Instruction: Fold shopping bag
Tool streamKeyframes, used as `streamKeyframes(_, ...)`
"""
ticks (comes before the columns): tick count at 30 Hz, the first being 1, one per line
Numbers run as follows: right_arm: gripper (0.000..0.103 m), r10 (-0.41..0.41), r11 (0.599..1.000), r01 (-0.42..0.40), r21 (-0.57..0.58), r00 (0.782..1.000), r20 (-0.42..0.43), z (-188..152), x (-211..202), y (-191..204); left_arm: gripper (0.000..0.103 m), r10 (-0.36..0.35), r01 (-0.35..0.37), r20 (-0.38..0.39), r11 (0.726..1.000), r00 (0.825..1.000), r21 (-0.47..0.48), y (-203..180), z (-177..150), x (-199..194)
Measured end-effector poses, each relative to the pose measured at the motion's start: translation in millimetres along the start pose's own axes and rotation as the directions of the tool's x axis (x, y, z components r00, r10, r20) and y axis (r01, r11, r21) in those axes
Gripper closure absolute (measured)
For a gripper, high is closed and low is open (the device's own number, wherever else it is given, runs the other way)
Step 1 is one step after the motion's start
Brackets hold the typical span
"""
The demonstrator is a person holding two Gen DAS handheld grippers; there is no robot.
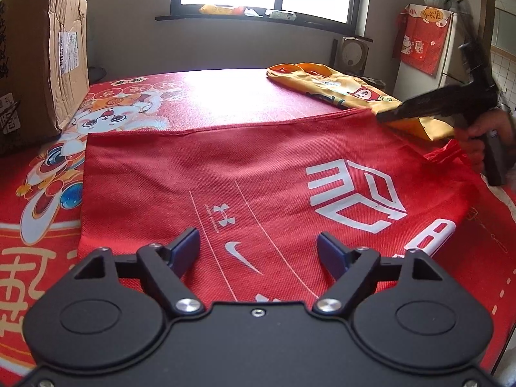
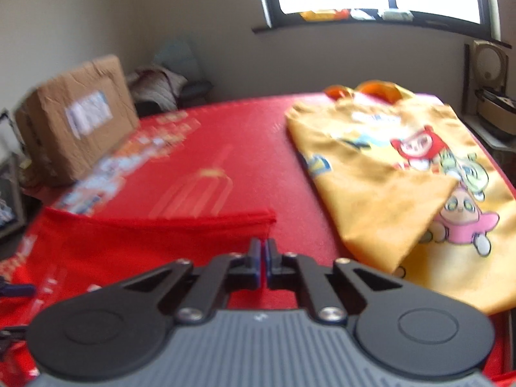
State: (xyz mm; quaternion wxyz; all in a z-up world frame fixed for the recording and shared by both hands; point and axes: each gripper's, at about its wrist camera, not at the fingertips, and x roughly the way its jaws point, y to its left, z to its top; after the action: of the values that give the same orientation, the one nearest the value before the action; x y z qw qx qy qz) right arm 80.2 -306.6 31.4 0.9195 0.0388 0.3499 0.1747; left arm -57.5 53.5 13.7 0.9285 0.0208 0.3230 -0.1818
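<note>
A red shopping bag [image 1: 225, 177] with white logos lies flat on the red printed tablecloth [image 1: 225, 96]. Its red handles [image 1: 451, 154] bunch at the right side. My left gripper [image 1: 258, 235] hovers over the bag's near edge, fingers wide apart with nothing between them. My right gripper [image 1: 380, 116], held by a hand [image 1: 493, 129], has its tips at the bag's far right corner. In the blurred right wrist view the right gripper [image 2: 265, 242] is shut, and the edge of the red bag [image 2: 145, 242] runs in between its pads.
A yellow cartoon-print bag [image 1: 338, 87] [image 2: 387, 177] lies at the far right of the table, right beside the red bag's corner. A cardboard box [image 1: 42, 64] [image 2: 77, 122] stands at the far left. A white fridge [image 1: 451, 48] stands beyond the table's right edge.
</note>
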Motion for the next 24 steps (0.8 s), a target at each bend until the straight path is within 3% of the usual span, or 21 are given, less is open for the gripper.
streamKeyframes(3,0.095,-0.049,0.997,0.05,-0.06,0.999,0.02,2,1,13,0.022,0.001,-0.001,0.0,1.0,1.0,0.0,0,0,0)
streamKeyframes(5,0.093,-0.054,0.984,0.063,-0.168,0.997,0.06,9,-6,29,0.022,0.002,-0.002,0.0,1.0,1.0,0.001,-1,0,-1)
streamKeyframes(7,0.076,-0.025,0.951,0.055,-0.305,0.995,0.101,16,-14,49,0.022,0.006,-0.006,-0.002,1.0,1.0,0.007,-2,0,0)
streamKeyframes(9,0.039,0.048,0.876,0.007,-0.482,0.994,0.1,19,-15,73,0.022,0.01,-0.01,-0.003,1.0,1.0,0.011,-3,-1,0)
streamKeyframes(10,0.033,0.09,0.814,-0.024,-0.58,0.992,0.086,20,-12,86,0.022,0.012,-0.012,-0.004,1.0,1.0,0.014,-3,-1,0)
streamKeyframes(13,0.031,0.154,0.622,-0.12,-0.774,0.988,-0.029,21,8,118,0.022,0.013,-0.013,-0.004,1.0,1.0,0.016,-4,-1,0)
streamKeyframes(16,0.032,0.137,0.502,-0.202,-0.841,0.979,-0.154,26,35,140,0.022,0.011,-0.011,-0.003,1.0,1.0,0.012,-3,-1,0)
streamKeyframes(17,0.033,0.136,0.484,-0.221,-0.847,0.975,-0.177,28,41,145,0.022,0.01,-0.01,-0.003,1.0,1.0,0.011,-3,-1,0)
streamKeyframes(19,0.037,0.149,0.484,-0.263,-0.835,0.965,-0.218,36,54,152,0.022,0.008,-0.008,-0.002,1.0,1.0,0.008,-2,-1,0)
streamKeyframes(21,0.053,0.16,0.514,-0.307,-0.801,0.952,-0.262,46,64,155,0.022,0.005,-0.005,-0.001,1.0,1.0,0.004,-1,-1,-1)
streamKeyframes(24,0.054,0.19,0.571,-0.361,-0.738,0.932,-0.309,60,77,153,0.022,0.0,0.0,0.0,1.0,1.0,-0.001,-1,-1,-1)
